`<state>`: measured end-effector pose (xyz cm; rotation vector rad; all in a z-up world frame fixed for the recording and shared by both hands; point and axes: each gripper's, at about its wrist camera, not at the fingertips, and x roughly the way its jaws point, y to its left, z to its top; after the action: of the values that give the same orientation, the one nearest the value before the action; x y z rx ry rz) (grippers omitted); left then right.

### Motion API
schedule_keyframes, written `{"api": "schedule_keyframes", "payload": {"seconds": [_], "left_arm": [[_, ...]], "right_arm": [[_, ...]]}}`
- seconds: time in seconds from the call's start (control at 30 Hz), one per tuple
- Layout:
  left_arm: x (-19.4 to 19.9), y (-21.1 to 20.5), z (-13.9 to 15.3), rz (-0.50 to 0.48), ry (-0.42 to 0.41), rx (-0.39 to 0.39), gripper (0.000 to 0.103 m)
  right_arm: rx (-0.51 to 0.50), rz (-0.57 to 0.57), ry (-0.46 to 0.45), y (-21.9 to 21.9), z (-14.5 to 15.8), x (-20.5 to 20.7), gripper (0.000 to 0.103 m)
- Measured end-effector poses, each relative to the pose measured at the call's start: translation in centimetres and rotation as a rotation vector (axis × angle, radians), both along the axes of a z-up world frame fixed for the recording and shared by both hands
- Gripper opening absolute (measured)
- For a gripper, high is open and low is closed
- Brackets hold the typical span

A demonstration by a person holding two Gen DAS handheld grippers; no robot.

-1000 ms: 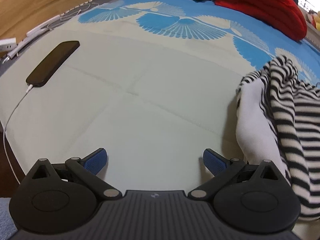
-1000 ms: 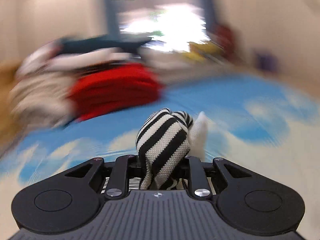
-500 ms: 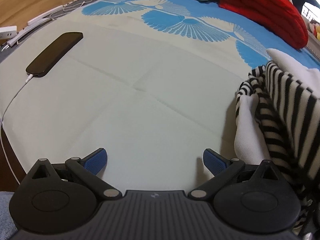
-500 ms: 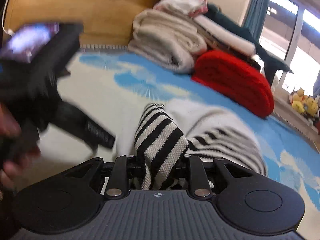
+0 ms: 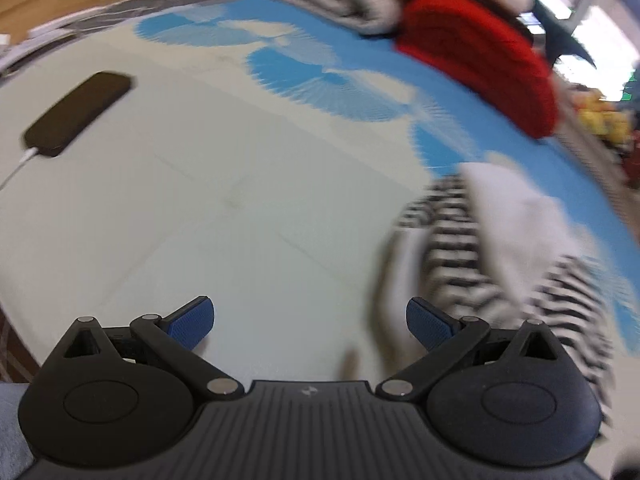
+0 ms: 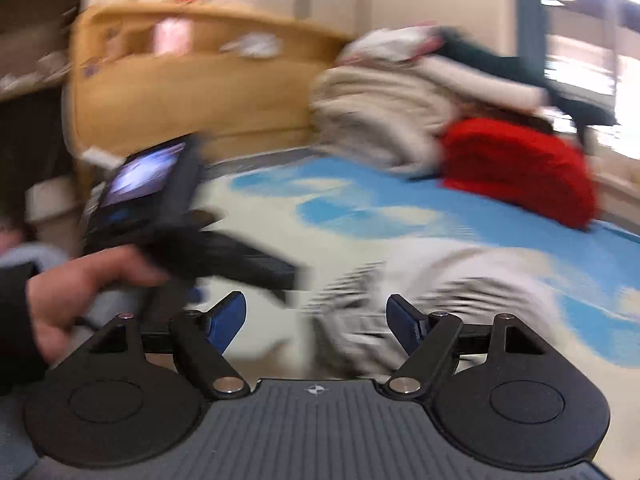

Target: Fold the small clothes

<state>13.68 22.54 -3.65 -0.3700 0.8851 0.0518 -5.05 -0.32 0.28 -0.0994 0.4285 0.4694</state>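
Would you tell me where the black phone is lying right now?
In the left wrist view, the black phone lies at the far left on the pale bedspread, its white cable plugged in, well away from the striped garment.

Black phone point(image 5: 76, 114) on its white cable point(image 5: 18, 168), red folded blanket point(image 5: 484, 60), beige bedding pile point(image 6: 384, 116) behind.

No text, label, brand or number can be read in either view; motion blur smears the lit screen point(image 6: 140, 176) beside the headboard
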Motion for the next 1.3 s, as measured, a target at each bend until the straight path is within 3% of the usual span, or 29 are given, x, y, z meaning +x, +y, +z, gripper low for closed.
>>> {"api": "schedule_keyframes", "payload": {"seconds": [0.07, 0.17, 0.27, 0.37, 0.4, 0.47, 0.5, 0.57, 0.67, 0.73, 0.83, 0.87, 0.9, 0.93, 1.0, 1.07, 1.1, 1.13, 1.23, 1.3], "left_arm": [[-0.9, -1.1, 1.6, -0.091, -0.048, -0.020, 0.102], [-2.3, -3.9, 3.8, -0.231, -0.128, 0.022, 0.102], [-2.7, -7.5, 4.8, -0.382, -0.156, 0.097, 0.102], [-1.9, -10.4, 4.1, -0.409, -0.145, 0.231, 0.097], [-1.5, -10.9, 3.6, -0.411, -0.127, 0.257, 0.089], [-0.6, -11.1, 2.4, -0.449, -0.070, 0.222, 0.055], [-0.1, -11.1, 1.9, -0.464, -0.035, 0.193, 0.019], [0.2, -10.9, 2.0, -0.457, -0.025, 0.189, 0.012], [0.1, -8.1, 4.0, -0.415, -0.063, 0.101, 0.006], [1.2, -6.3, 3.1, -0.375, -0.035, 0.162, 0.000], [2.6, -5.1, -0.6, -0.311, 0.051, 0.312, 0.000], [2.6, -4.5, -1.5, -0.293, 0.073, 0.301, 0.000], [2.5, -3.9, -2.2, -0.282, 0.091, 0.263, 0.000], [2.4, -3.4, -2.3, -0.269, 0.093, 0.216, 0.000], [1.9, -3.0, -1.1, -0.275, 0.033, 0.141, 0.002], [1.4, -2.7, 0.3, -0.281, -0.010, 0.062, 0.020], [1.2, -2.8, 0.8, -0.285, -0.019, 0.024, 0.047], [0.9, -3.1, 1.1, -0.276, -0.028, -0.003, 0.065], [1.0, -4.6, 1.3, -0.263, -0.027, -0.047, 0.084], [1.2, -5.6, 0.9, -0.255, -0.005, -0.077, 0.085]], "right_arm": [[0.006, -0.200, 0.017, -4.7, 0.3, -0.4, 0.079], [0.036, -0.382, 0.073, -8.0, -1.6, 0.5, 0.079], [0.132, -0.456, 0.136, -9.6, -3.9, 1.0, 0.078], [0.185, -0.469, 0.175, -10.2, -5.4, 1.8, 0.078], [0.186, -0.463, 0.194, -10.4, -6.0, 2.3, 0.078], [0.192, -0.452, 0.190, -10.4, -5.9, 2.3, 0.078], [0.196, -0.448, 0.187, -10.2, -5.9, 2.9, 0.078], [0.190, -0.435, 0.182, -9.9, -5.7, 3.8, 0.078], [0.216, -0.393, 0.154, -9.7, -4.6, 3.1, 0.070], [0.266, -0.337, 0.108, -9.6, -3.7, 2.4, 0.063], [0.242, -0.288, 0.136, -9.0, -3.9, 3.0, 0.030], [0.120, -0.289, 0.188, -7.8, -5.2, 4.0, 0.024], [0.120, -0.289, 0.188, -7.8, -5.2, 4.0, 0.024], [0.046, -0.296, 0.197, -7.2, -5.9, 4.2, 0.024], [0.021, -0.291, 0.191, -6.9, -6.2, 4.2, 0.024], [0.034, -0.282, 0.208, -7.1, -6.2, 4.3, 0.024], [0.029, -0.279, 0.216, -7.0, -6.5, 4.4, 0.024], [0.011, -0.269, 0.232, -6.8, -6.8, 4.5, 0.024], [-0.080, -0.218, 0.225, -5.6, -7.2, 4.0, 0.024], [-0.066, -0.209, 0.237, -5.7, -7.3, 3.9, 0.024]]}}
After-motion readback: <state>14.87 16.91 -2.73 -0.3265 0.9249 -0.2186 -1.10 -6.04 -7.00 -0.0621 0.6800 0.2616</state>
